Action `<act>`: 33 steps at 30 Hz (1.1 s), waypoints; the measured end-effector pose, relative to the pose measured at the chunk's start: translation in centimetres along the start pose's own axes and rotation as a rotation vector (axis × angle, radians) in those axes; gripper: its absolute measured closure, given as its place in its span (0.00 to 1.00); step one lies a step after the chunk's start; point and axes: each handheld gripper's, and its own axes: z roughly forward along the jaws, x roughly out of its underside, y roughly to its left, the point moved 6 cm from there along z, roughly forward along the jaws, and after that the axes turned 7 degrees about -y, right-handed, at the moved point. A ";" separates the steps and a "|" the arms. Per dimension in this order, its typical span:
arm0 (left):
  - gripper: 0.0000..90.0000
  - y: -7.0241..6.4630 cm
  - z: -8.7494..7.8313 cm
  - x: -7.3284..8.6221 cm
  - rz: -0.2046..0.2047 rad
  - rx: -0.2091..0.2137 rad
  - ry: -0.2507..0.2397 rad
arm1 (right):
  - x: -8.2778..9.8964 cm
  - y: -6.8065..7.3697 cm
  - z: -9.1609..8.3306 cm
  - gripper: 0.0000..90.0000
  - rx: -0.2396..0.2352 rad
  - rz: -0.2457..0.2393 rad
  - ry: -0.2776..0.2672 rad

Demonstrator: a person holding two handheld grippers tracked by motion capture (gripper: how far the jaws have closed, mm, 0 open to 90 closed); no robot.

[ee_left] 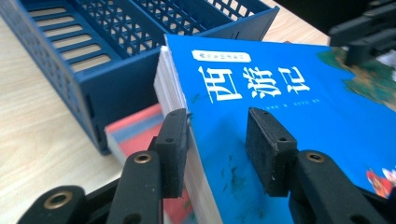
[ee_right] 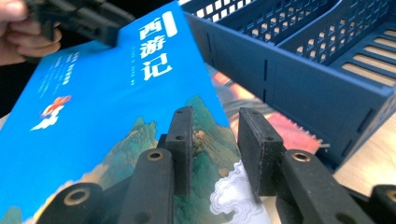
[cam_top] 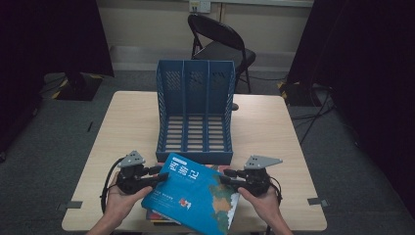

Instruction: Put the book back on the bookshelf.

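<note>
Both grippers at the blue book [cam_top: 195, 196], jaws part-open, grip uncertain.
Seat both edges deeper, clamp firmly, then lift toward the file rack [cam_top: 195, 110].

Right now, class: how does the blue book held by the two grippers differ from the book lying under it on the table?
The blue book is tilted, lifted at its edges between the left gripper and the right gripper; the red-covered book lies flat on the table. The blue book's cover shows in full, while the red-covered book is mostly hidden. Both sit just in front of the blue file rack.
</note>
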 end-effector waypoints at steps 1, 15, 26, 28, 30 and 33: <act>0.66 0.0 0.4 -0.3 -0.001 0.004 0.010 | 0.2 0.2 -0.3 0.74 0.001 -0.001 -0.002; 0.67 -0.1 1.6 -0.9 0.000 0.054 0.012 | 0.2 1.7 -2.0 0.75 -0.024 -0.072 0.022; 0.62 -0.8 -3.3 2.2 0.010 0.067 -0.005 | -2.2 0.4 1.6 0.75 -0.044 -0.088 0.048; 0.61 -0.9 -4.3 2.8 0.008 0.068 -0.011 | -1.9 0.3 2.2 0.75 -0.054 -0.082 0.066; 0.61 -1.0 -5.2 3.5 0.000 0.075 -0.035 | -1.7 0.4 2.4 0.76 -0.066 -0.070 0.063; 0.59 -1.0 -6.1 4.3 -0.029 0.081 -0.066 | -1.6 0.4 2.3 0.77 -0.068 -0.064 0.063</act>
